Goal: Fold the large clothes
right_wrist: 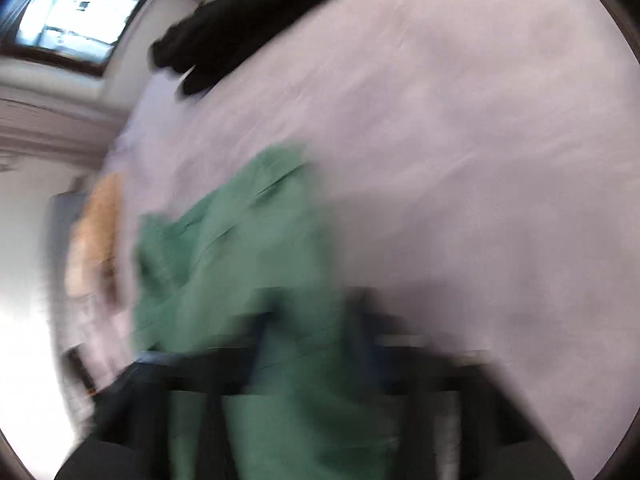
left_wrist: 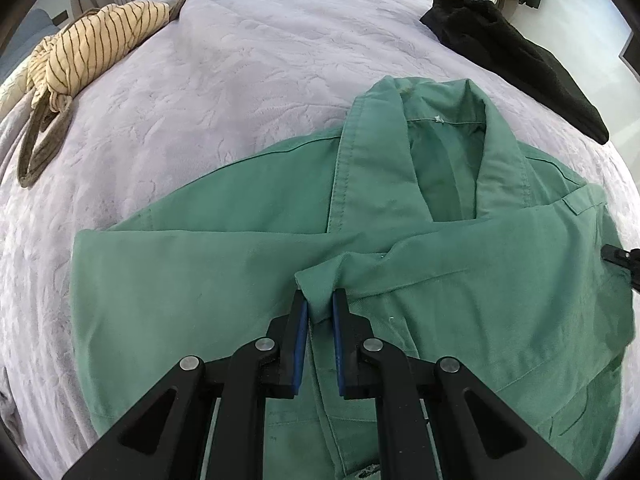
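A large green jacket (left_wrist: 256,280) lies on the pale bed cover (left_wrist: 248,64), collar (left_wrist: 444,136) at the far side, both sleeves folded across its front. My left gripper (left_wrist: 320,300) is shut on the cuff of the sleeve (left_wrist: 318,280) at the jacket's middle. The right wrist view is heavily motion-blurred: green jacket cloth (right_wrist: 256,272) runs down between the dark fingers of my right gripper (right_wrist: 312,308), whose jaw state is unreadable. A tip of the right gripper (left_wrist: 622,258) shows at the jacket's right edge in the left wrist view.
A cream striped garment (left_wrist: 96,44) lies at the bed's far left. A black fleece garment (left_wrist: 516,60) lies at the far right, also in the right wrist view (right_wrist: 224,24). A window (right_wrist: 76,12) is beyond the bed.
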